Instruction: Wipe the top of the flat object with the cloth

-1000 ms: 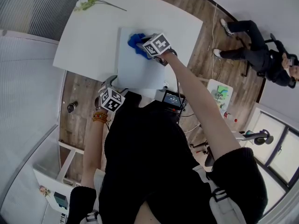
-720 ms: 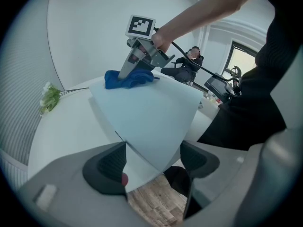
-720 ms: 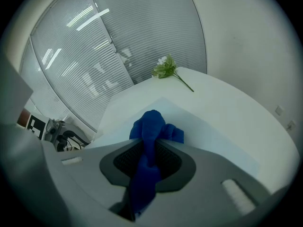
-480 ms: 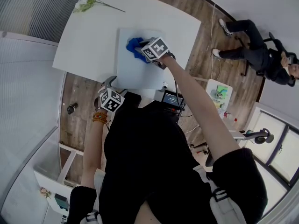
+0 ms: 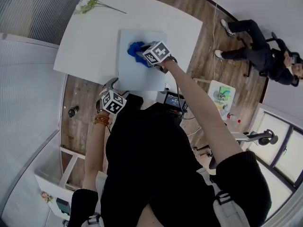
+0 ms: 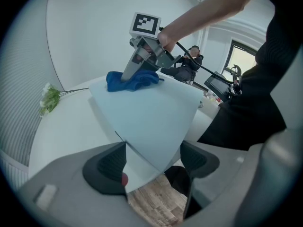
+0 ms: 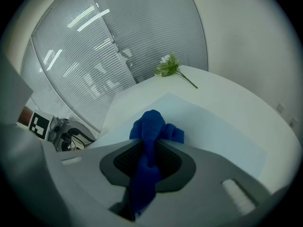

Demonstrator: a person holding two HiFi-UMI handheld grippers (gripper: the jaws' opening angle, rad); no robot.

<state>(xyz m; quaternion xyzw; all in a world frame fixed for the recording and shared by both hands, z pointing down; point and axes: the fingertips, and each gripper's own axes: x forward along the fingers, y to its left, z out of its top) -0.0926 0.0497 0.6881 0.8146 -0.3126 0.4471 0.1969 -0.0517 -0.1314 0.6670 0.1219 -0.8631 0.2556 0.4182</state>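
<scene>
A pale blue flat board (image 5: 137, 77) lies on the white table (image 5: 90, 41). My right gripper (image 5: 143, 54) is shut on a bunched blue cloth (image 5: 134, 49) and presses it onto the far half of the board. In the right gripper view the cloth (image 7: 152, 126) runs between the closed jaws onto the board (image 7: 213, 126). My left gripper (image 5: 111, 85) is at the table's near edge, open. In the left gripper view the board's (image 6: 151, 122) near corner sits between the two spread jaws of the left gripper (image 6: 154, 163), with the cloth (image 6: 135, 81) beyond.
A green flower sprig (image 5: 90, 3) lies at the table's far left corner. A small screen device (image 5: 174, 99) hangs below the table's near edge. A person (image 5: 265, 51) sits on a chair to the right, on the wooden floor.
My right gripper has dragged the blue cloth a little across the board toward me. The left gripper has stayed in place.
</scene>
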